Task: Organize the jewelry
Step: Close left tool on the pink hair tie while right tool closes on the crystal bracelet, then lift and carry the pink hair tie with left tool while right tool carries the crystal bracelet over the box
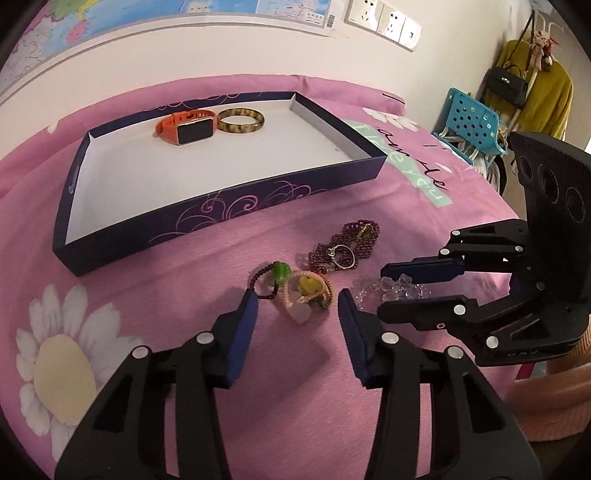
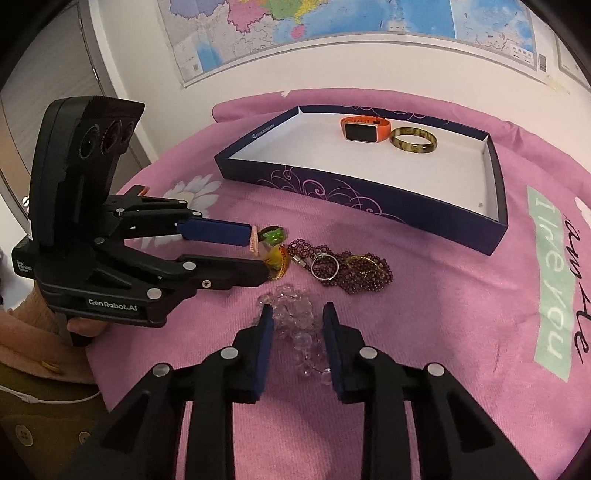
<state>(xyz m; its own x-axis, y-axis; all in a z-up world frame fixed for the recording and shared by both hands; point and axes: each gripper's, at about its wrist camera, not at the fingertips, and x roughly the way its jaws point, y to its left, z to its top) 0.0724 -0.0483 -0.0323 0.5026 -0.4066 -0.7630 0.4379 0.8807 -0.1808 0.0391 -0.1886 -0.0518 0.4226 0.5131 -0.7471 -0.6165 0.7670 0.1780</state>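
Note:
A dark blue box (image 1: pixel 258 201) (image 2: pixel 369 201) with a white floor holds an orange smartwatch (image 1: pixel 186 127) (image 2: pixel 364 129) and a brown bangle (image 1: pixel 241 120) (image 2: pixel 413 140). On the pink cloth lie a woven cord bracelet with green and yellow beads (image 1: pixel 301 290) (image 2: pixel 275 254), a dark red bead bracelet with a silver ring (image 1: pixel 345 247) (image 2: pixel 351 267), and a clear crystal bracelet (image 1: pixel 397 286) (image 2: pixel 299 332). My left gripper (image 1: pixel 298 301) (image 2: pixel 258 254) is open around the cord bracelet. My right gripper (image 2: pixel 298 314) (image 1: pixel 384 288) is open, with the crystal bracelet between its fingers.
The pink flowered cloth (image 2: pixel 443 332) covers the table. A wall with a map (image 2: pixel 332 29) stands behind. A blue plastic basket (image 1: pixel 472 122) and a coat rack with a black bag (image 1: pixel 508 83) stand at the far right in the left wrist view.

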